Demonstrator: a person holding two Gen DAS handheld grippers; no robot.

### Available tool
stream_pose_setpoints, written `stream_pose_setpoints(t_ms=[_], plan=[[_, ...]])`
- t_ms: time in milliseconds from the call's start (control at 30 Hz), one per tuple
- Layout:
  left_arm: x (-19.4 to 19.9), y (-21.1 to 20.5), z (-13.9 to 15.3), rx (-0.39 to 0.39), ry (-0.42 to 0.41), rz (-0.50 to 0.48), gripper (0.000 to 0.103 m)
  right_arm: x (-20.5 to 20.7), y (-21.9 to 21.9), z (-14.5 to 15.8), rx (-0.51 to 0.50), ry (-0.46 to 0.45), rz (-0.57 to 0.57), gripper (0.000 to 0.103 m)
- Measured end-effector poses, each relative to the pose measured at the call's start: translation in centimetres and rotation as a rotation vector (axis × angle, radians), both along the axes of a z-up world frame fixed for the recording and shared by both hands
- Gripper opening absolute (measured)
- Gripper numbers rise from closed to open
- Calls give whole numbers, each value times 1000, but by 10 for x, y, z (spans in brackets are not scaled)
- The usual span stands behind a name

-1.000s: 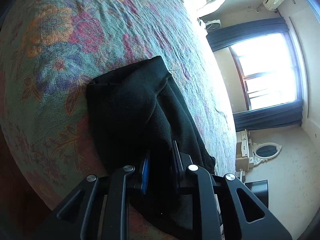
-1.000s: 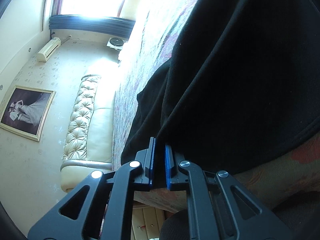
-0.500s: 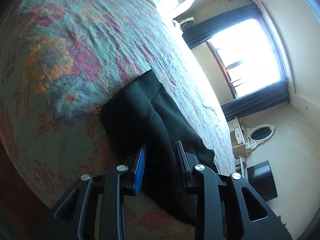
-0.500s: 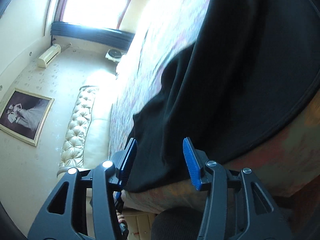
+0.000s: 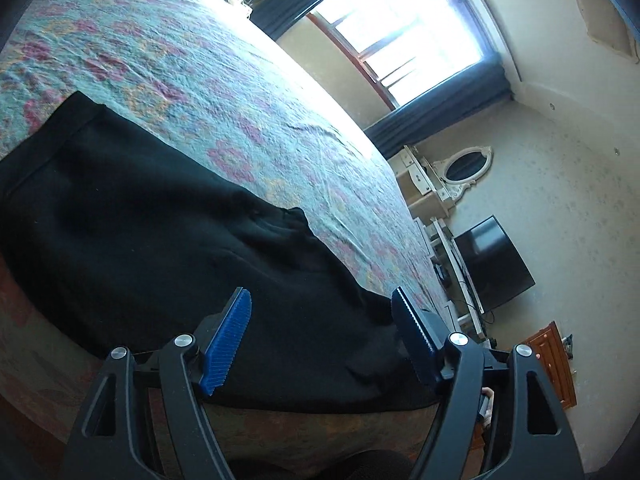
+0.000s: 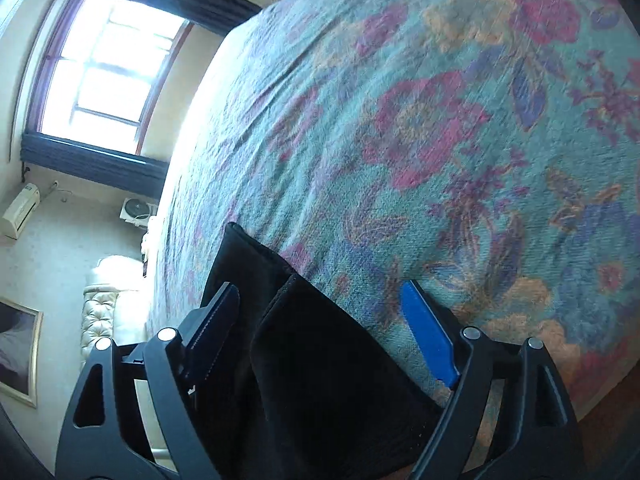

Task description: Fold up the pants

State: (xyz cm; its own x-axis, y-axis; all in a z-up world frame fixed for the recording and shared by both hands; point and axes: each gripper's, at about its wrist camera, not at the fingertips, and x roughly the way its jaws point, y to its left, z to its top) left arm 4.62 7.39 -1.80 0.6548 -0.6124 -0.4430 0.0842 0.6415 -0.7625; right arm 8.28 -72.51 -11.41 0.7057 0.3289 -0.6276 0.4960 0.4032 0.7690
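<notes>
Black pants [image 5: 152, 220] lie folded near the front edge of a bed with a floral cover [image 5: 224, 92]. My left gripper [image 5: 320, 300] is open and empty, its blue pads spread just above the near edge of the cloth. In the right wrist view the pants [image 6: 320, 372] fill the bottom middle, with a folded edge in layers. My right gripper [image 6: 320, 296] is open and empty, its jaws wide to either side of that folded end.
The floral bed cover [image 6: 460, 120] spreads wide beyond the pants. A bright window with dark curtains [image 5: 400, 32], a white dresser with an oval mirror [image 5: 460, 168] and a black TV [image 5: 492, 264] stand past the bed. A tufted headboard [image 6: 96, 320] shows at left.
Both grippers were shut on the black cloth a second ago; both have opened, let the pants go and drawn back. The pants now lie flat on the bed.
</notes>
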Motion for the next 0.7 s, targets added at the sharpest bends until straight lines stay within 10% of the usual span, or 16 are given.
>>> stream_pose_setpoints(t_ms=[67, 133, 167, 300, 400, 533, 700], plan=[[7, -28, -6, -5, 19, -36, 72, 13, 1, -4, 1, -27, 82, 86], [15, -52, -12, -19, 37, -60, 72, 25, 14, 0, 26, -83, 224, 17], [18, -64, -17, -34, 49, -74, 72, 32, 23, 2, 51, -93, 287, 14], [28, -108, -29, -51, 92, -127, 72, 22, 19, 12, -218, -14, 259, 13], [32, -138, -33, -66, 103, -176, 72, 19, 15, 3, -200, -13, 187, 20], [30, -177, -33, -103, 106, -249, 72, -6, 23, 28, -147, -136, 15, 59], [30, -229, -48, -187, 174, -291, 77, 13, 57, 35, -33, -193, 10, 60]])
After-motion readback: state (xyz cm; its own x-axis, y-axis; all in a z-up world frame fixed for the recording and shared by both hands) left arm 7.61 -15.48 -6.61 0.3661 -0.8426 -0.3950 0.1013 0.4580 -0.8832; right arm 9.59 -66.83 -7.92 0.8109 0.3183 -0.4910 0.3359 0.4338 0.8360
